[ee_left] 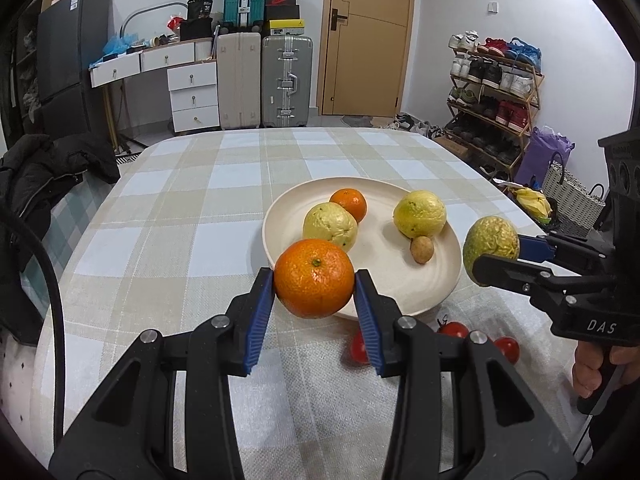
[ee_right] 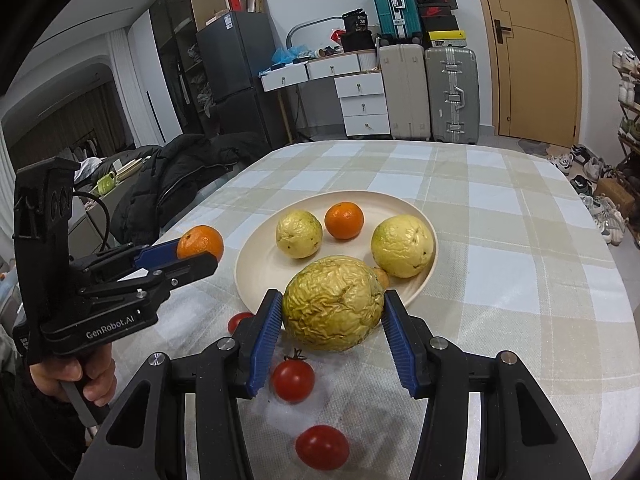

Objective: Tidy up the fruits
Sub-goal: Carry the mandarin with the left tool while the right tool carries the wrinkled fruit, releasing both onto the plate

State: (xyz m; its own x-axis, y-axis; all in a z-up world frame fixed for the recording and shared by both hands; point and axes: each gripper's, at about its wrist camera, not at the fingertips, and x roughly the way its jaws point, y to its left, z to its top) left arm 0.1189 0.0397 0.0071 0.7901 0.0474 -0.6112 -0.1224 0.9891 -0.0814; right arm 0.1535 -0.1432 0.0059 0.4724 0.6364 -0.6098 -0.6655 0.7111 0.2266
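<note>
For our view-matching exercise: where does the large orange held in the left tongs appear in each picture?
Left wrist view: the large orange sits low at centre, clamped in the left tongs, over the plate's near rim.
Right wrist view: the same orange is at middle left, left of the plate.
Shared landmark: the cream plate of fruit.

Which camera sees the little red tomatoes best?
The right wrist view: three tomatoes lie on the tablecloth below the right gripper, one partly hidden. The left wrist view shows them smaller, partly behind a finger.
</note>
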